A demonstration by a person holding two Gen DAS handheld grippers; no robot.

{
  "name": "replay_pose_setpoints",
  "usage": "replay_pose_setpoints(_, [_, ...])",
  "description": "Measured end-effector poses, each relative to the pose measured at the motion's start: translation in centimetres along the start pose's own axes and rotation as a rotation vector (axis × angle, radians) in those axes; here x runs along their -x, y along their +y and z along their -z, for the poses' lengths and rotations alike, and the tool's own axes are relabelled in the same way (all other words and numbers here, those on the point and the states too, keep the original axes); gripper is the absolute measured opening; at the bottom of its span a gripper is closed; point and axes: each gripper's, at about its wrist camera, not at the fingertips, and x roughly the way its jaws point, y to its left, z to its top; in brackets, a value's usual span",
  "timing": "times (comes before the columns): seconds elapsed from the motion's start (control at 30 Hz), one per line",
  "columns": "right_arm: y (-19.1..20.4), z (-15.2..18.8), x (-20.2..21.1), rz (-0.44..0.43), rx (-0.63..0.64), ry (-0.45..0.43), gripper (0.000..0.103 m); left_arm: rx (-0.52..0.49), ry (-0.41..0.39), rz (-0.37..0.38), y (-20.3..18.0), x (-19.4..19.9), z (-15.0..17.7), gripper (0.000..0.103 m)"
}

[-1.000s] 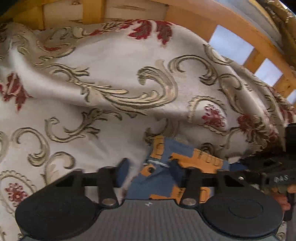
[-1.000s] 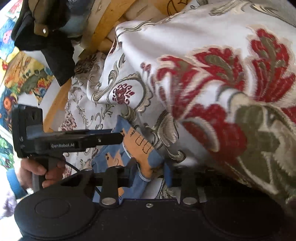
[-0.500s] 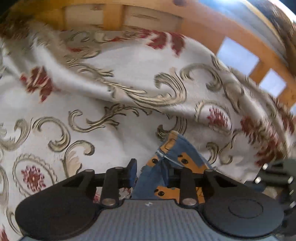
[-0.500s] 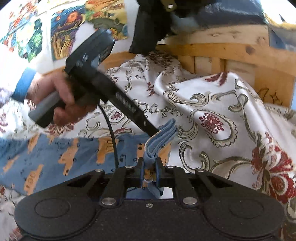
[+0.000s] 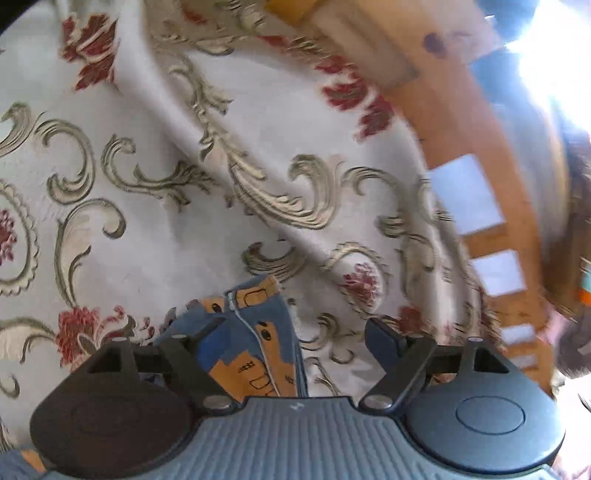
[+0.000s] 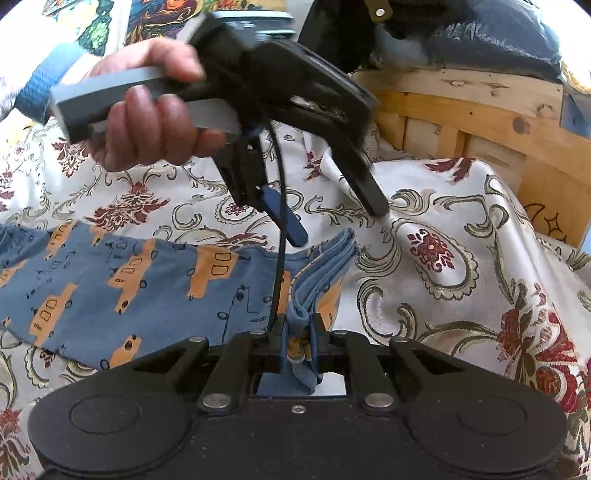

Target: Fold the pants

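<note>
Blue pants [image 6: 110, 280] printed with orange cars lie spread on the floral bedspread [image 6: 443, 295], stretching off to the left. My right gripper [image 6: 299, 332] is shut on a bunched, layered edge of the pants. In the right wrist view a hand [image 6: 147, 122] holds my left gripper [image 6: 336, 218] just above that edge, tilted down, its blue-padded fingers [image 6: 291, 229] wide apart and empty. From the left wrist view, the pants' edge [image 5: 251, 332] sits loose between the fingers of the open left gripper [image 5: 295, 328], closer to the left one.
A wooden bed frame [image 6: 480, 114] runs along the back and right, also shown as slats [image 5: 461, 129]. Dark clothing [image 6: 443, 33] hangs over the frame. Colourful pictures [image 6: 166, 14] cover the wall behind. The bedspread [image 5: 147, 166] is wrinkled.
My left gripper, narrowed around the pants' edge half a second ago, has spread wide and let go. The right gripper stays shut on the bunched edge.
</note>
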Motion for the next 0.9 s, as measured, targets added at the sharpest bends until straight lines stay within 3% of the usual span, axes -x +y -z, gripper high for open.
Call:
replay_pose_setpoints(0.17, [0.6,0.1,0.1,-0.004,0.04,-0.002,0.013,0.07,0.007,-0.121,-0.6,-1.4,-0.1,0.077])
replay_pose_setpoints(0.23, [0.8,0.1,0.1,-0.003,0.062,-0.003,0.013,0.086,0.005,-0.159,-0.7,-1.5,0.0,0.071])
replay_pose_setpoints(0.3, [1.0,0.1,0.2,-0.004,0.072,-0.006,0.013,0.108,0.016,-0.19,-0.8,-1.5,0.2,0.045])
replay_pose_setpoints(0.4, [1.5,0.1,0.5,-0.002,0.093,-0.018,0.013,0.124,0.001,-0.184,-0.8,-1.0,1.0,0.023])
replay_pose_setpoints(0.47, [1.8,0.1,0.7,-0.001,0.102,-0.024,0.013,0.139,-0.02,-0.174,-0.8,-0.6,1.8,0.015])
replay_pose_setpoints(0.73, [3.3,-0.1,3.3,-0.029,0.083,-0.117,0.013,0.173,-0.098,-0.187,-1.2,3.9,4.8,0.009])
replay_pose_setpoints(0.9, [5.7,0.0,5.0,-0.059,0.15,-0.226,0.012,0.127,-0.252,-0.118,-0.1,7.9,9.2,0.009])
